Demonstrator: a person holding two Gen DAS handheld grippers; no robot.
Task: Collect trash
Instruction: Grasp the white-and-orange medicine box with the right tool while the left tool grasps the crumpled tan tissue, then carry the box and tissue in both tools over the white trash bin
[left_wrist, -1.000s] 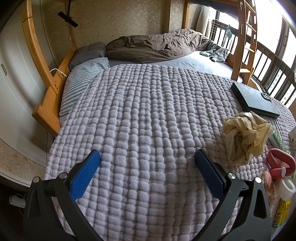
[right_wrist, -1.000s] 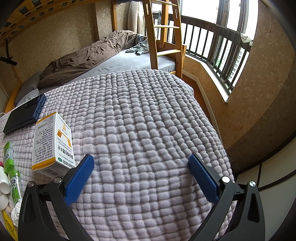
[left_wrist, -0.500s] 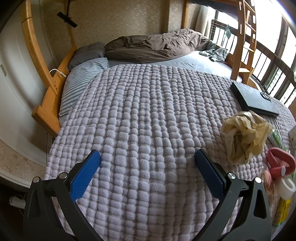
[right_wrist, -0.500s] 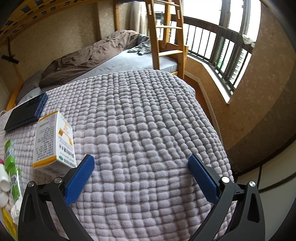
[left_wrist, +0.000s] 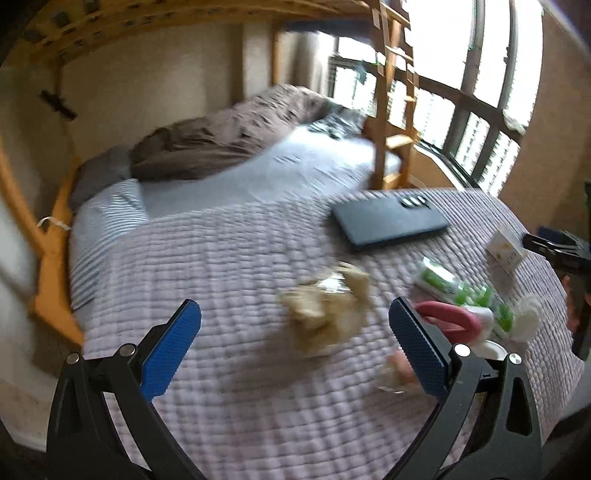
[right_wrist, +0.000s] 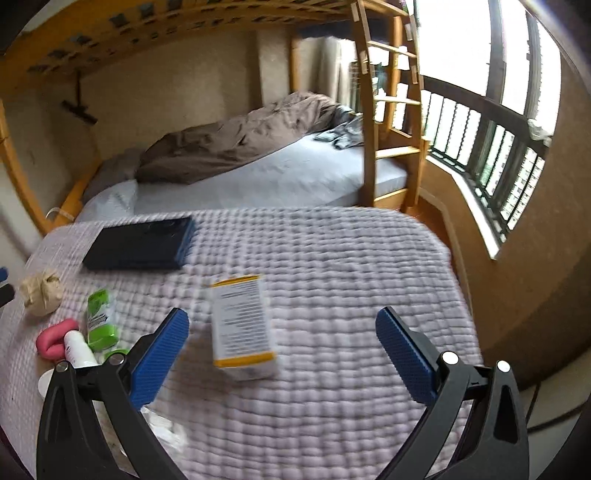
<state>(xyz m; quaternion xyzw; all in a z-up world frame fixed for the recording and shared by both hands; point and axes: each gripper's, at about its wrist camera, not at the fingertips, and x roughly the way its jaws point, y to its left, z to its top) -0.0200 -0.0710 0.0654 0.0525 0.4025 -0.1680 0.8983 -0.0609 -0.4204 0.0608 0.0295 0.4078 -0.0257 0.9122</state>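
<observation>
A crumpled tan bag (left_wrist: 327, 310) lies on the lilac quilted blanket (left_wrist: 229, 266), just ahead of my open, empty left gripper (left_wrist: 295, 354). It also shows in the right wrist view (right_wrist: 40, 291). A white and yellow box (right_wrist: 240, 328) lies flat ahead of my open, empty right gripper (right_wrist: 282, 354), between the fingers' line; it shows in the left wrist view (left_wrist: 506, 251). Green packets (right_wrist: 98, 319), a pink object (right_wrist: 55, 338) and a white bottle (right_wrist: 79, 350) cluster at the left. Crumpled white scrap (right_wrist: 162, 428) lies under the left finger.
A dark flat case (right_wrist: 140, 243) lies farther back on the blanket. Behind is a bed with a brown duvet (right_wrist: 236, 140), a wooden ladder (right_wrist: 391, 122) and a railed window (right_wrist: 491, 155). The blanket's right edge drops to the floor (right_wrist: 454, 251).
Both grippers have risen and swung: the left toward the right, bringing the tan bag between its fingers' line; the right toward the left, bringing the box to centre. Both stay open.
</observation>
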